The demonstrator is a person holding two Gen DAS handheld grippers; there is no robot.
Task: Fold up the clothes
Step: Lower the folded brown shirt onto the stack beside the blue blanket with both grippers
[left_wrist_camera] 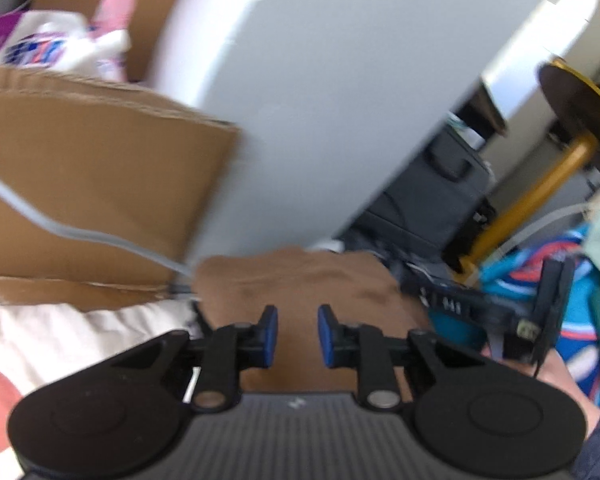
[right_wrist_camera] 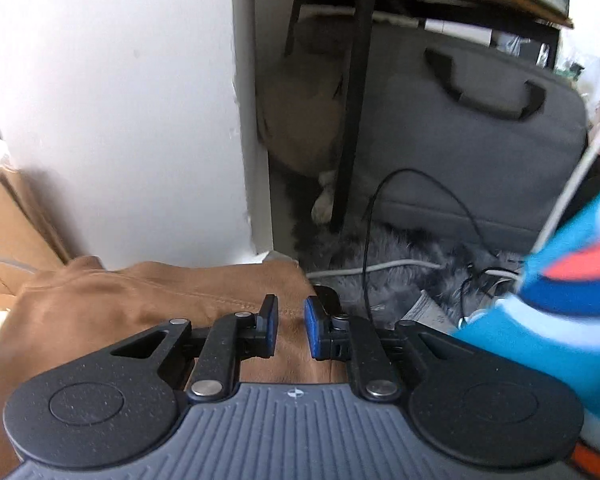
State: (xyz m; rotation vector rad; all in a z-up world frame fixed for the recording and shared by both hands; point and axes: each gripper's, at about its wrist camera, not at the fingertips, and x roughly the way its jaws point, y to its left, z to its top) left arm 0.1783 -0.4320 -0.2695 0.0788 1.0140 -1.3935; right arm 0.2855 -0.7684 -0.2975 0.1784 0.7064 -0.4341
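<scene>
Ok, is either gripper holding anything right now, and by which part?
Left gripper holds nothing. Right gripper straddles the brown garment's seamed edge; whether it pinches is unclear.

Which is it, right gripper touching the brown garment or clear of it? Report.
Cannot tell. In the right wrist view the brown garment shows between the pads of the right gripper, but neither contact nor a gap is plain.

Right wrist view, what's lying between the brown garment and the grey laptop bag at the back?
In the right wrist view, a grey furry rug fills the stretch between the brown garment and the grey laptop bag, with a white cable and a thin black cable across it.
</scene>
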